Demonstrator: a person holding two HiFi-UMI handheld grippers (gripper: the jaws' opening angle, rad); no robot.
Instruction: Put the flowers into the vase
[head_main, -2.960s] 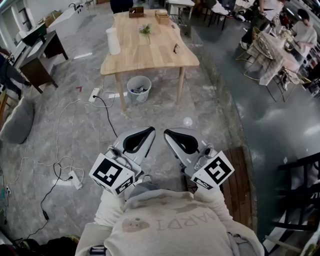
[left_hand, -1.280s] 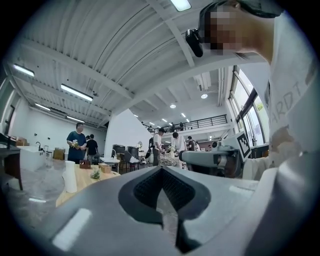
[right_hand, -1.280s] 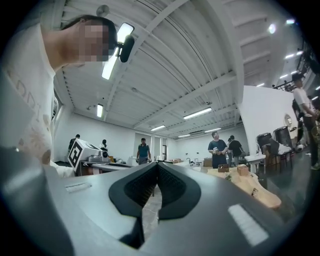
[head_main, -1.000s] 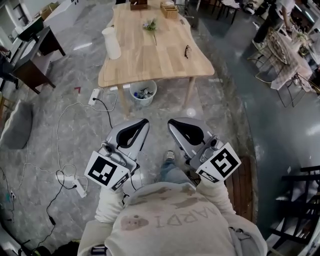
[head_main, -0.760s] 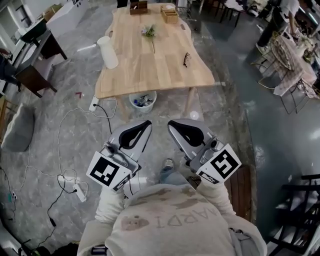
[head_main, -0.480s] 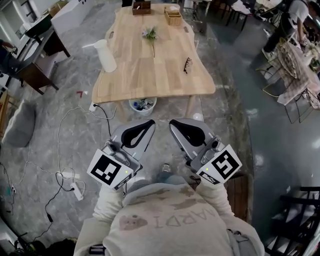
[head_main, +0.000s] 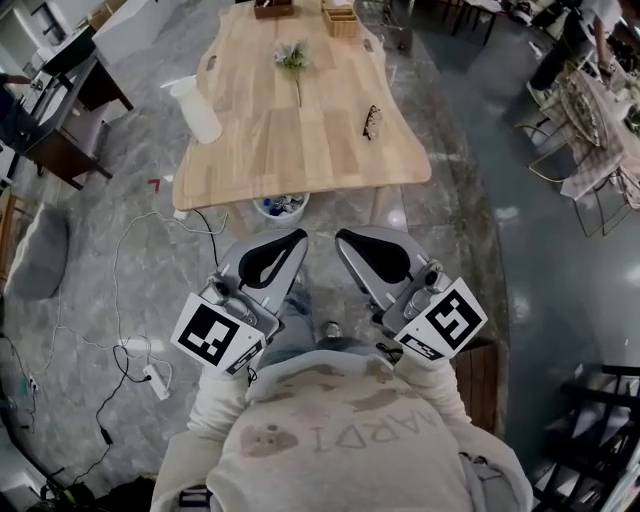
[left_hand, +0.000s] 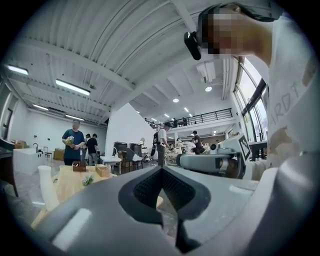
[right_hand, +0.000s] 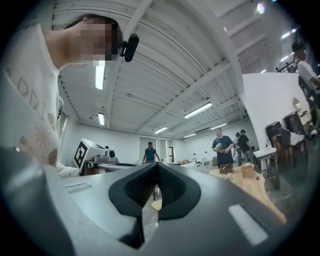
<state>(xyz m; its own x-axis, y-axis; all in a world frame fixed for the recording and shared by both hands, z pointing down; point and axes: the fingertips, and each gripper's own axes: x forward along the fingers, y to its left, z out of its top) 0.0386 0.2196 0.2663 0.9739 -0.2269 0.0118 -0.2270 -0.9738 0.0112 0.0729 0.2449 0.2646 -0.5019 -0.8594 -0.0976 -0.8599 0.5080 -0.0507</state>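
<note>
Ahead on the wooden table (head_main: 300, 150), well out of reach of both grippers, lie the flowers (head_main: 293, 62). They are a small bunch flat on the boards toward the far end, with the thin stem pointing back to the near edge. The white vase (head_main: 197, 110) stands upright well apart from them, close to the table's left edge, and a pair of glasses (head_main: 371, 121) lies toward the right side. The left gripper (head_main: 292, 243) and the right gripper (head_main: 346, 243) are held side by side in front of the person's chest, over the stone floor. Each has its jaws pressed together tip to tip with nothing between them, as both gripper views show. The task looks not yet begun, with the walk up to the table to come first. That walk carries some risk. A bin (head_main: 280, 206) sits under the near edge, and a power strip (head_main: 153, 377) with loose cable lies on the floor to the left, so a careless step could snag. At the table the jaws must part before they can take the stem. A stem lying flat on the wood is hard to get under, and too hard a squeeze would likely crush it, while too light a one would let it swivel or drop. The vase is tall, narrow and near the edge, so a bump from a gripper or a badly aimed stem could tip it off the table.
</note>
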